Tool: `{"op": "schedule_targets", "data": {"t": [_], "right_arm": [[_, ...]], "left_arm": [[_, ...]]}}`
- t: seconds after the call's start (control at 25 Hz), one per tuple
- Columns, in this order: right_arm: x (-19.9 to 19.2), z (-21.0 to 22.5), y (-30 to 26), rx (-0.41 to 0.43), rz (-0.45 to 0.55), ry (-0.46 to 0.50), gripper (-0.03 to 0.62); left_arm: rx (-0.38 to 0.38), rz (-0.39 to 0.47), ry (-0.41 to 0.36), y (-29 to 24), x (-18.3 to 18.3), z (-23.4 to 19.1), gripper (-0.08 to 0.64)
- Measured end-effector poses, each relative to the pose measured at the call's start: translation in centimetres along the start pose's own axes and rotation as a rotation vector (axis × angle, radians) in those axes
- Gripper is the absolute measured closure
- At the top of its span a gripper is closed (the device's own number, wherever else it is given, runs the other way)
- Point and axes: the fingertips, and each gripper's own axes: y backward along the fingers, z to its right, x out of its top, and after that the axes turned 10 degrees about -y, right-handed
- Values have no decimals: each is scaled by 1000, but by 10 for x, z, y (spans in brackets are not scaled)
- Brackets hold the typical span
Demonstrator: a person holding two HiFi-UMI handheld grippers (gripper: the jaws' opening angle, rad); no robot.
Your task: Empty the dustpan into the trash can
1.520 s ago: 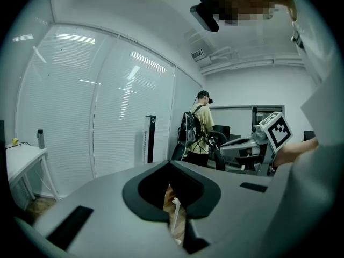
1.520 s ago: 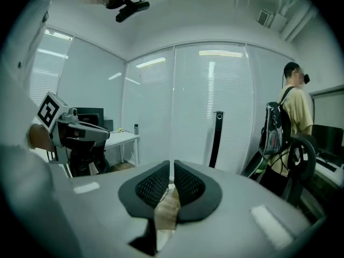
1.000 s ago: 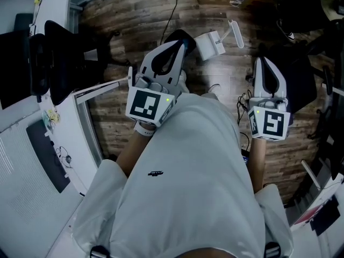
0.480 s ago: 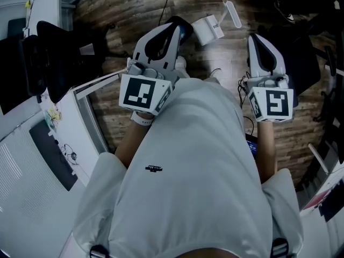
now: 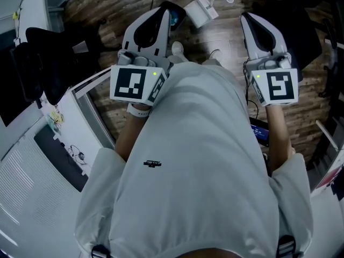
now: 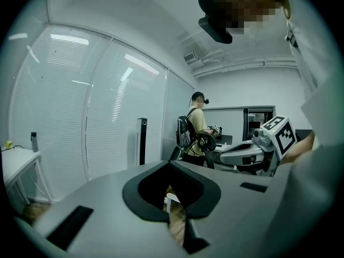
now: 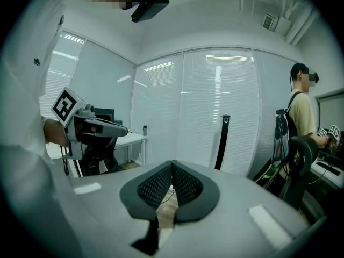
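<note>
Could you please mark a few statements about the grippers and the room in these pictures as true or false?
1. The right gripper is shut and empty. True.
2. The left gripper grips a dustpan. False: its jaws are together with nothing between them.
3. The floor is made of wooden planks. True.
4. The wearer's shirt is black. False: it is light-coloured.
5. Another person with a backpack stands in the room. True.
</note>
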Motion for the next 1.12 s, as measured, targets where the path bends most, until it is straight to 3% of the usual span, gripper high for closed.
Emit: {"op": "schedule_targets", "data": {"t": [1.12], "right_arm": [[-7, -5, 16, -3, -42, 59, 581]], "left_arm": [[-4, 33, 31, 10, -1, 14, 554]]}}
